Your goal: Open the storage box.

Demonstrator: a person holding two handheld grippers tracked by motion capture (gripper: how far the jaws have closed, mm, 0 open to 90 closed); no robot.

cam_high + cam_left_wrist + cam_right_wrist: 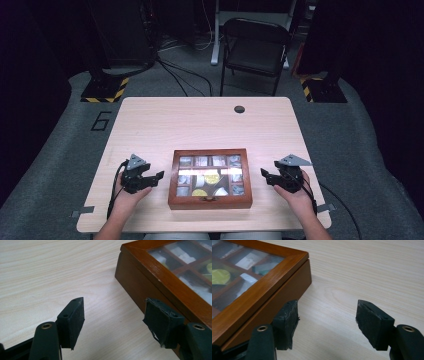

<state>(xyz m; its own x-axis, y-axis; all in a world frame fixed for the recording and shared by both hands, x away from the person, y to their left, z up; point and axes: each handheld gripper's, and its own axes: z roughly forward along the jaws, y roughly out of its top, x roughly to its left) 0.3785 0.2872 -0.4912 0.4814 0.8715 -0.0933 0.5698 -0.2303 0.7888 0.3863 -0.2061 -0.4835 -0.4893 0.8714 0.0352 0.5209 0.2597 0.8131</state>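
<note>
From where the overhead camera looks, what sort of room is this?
Probably a lab or recording studio rather than a home. A bare wooden table sits on grey carpet, with cables trailing across the floor, stand bases marked with yellow-black hazard tape, and a folding chair behind.

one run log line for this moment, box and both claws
box: wooden box lid shut, on table | left claw: open, beside box's left side | right claw: open, beside box's right side | held: nothing

Packets under the wooden box (210, 200) lid's glare, too blurred to tell
</note>
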